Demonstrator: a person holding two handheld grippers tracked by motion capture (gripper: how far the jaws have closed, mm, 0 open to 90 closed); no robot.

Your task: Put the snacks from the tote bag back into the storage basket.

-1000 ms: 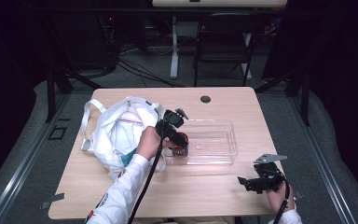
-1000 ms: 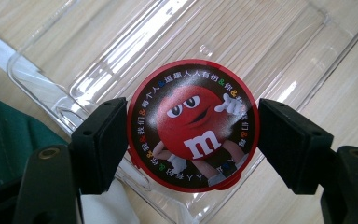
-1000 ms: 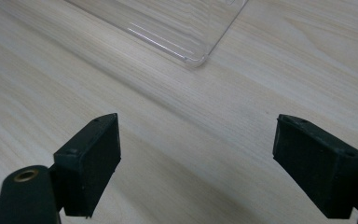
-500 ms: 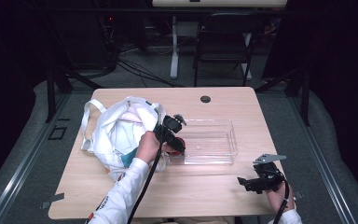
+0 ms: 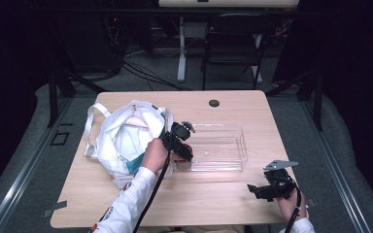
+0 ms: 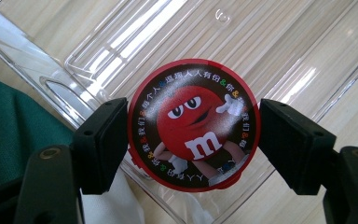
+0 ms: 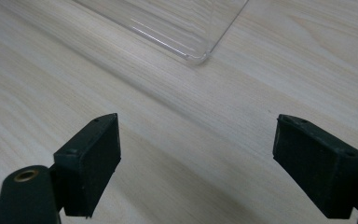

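Table: pale wooden rectangular tabletop (image 5: 209,204), bare along the near edge, small dark round grommet (image 5: 214,103) near the far edge.
Bag: white cloth tote bag with long handles (image 5: 121,141), slumped open on the left half, green fabric showing at its near side; just left of the tray.
Tray: clear plastic rectangular tray (image 5: 223,145), centre of the table, seemingly empty inside apart from what hangs over its left end.
Right gripper: black two-jaw right gripper (image 5: 264,190), near right corner, well apart from the tray; jaws spread wide, nothing between them, bare wood below.
Left gripper: black two-jaw left gripper (image 6: 193,140), over the tray's left end beside the bag; pads clamped on opposite sides of the tin.
Tin: round red-rimmed candy tin with a red cartoon character on its lid (image 6: 193,123), held face-up above the tray's left corner – partly over the wall, not yet clearly inside.
Step, judged: placing the tin into the tray.
Doing it well: carry further right past the tray wall, keep the lid level, lower until the base meets the tray floor – only then ease the jaws apart, since a round tin can slip sideways from flat pads.
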